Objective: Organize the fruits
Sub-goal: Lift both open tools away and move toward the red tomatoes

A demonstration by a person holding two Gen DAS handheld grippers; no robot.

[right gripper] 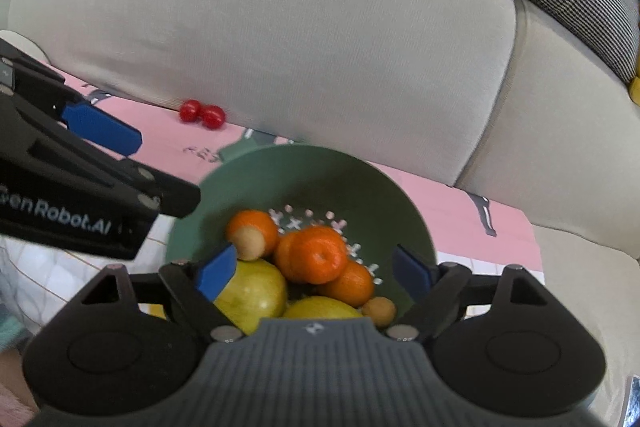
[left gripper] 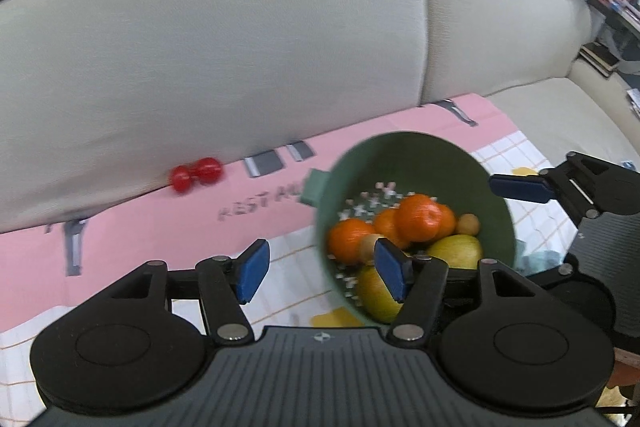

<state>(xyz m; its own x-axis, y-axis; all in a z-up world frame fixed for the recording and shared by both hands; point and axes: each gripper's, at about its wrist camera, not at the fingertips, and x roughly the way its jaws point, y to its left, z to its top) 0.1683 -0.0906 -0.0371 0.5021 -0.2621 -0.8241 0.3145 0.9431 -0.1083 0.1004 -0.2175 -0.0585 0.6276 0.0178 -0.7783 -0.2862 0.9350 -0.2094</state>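
Your left gripper (left gripper: 326,273) stands released, its blue pads apart with nothing pressed between them; in the left wrist view the right-hand pad overlaps the near left rim of the green colander (left gripper: 416,155), whether touching it you cannot tell. Your right gripper (right gripper: 316,273) is also released, its pads spread wide over the near side of the colander (right gripper: 320,167), holding nothing.

The fruit sits piled in the colander at lower centre of the right wrist view: three oranges (right gripper: 316,255), two yellow-green apples (right gripper: 256,293) nearest you, and two small tan round fruits (right gripper: 250,243). Two red cherry tomatoes (right gripper: 202,115) lie well apart from the colander, at upper left of centre, right against the foot of the beige sofa backrest (right gripper: 280,39).

The colander rests on a pink and white checked mat (left gripper: 160,211) on the sofa seat. Bare mat lies open to the left of the colander in the left wrist view; the backrest closes off the far edge. Your left gripper crosses the left side of the right wrist view, near the colander's left rim.
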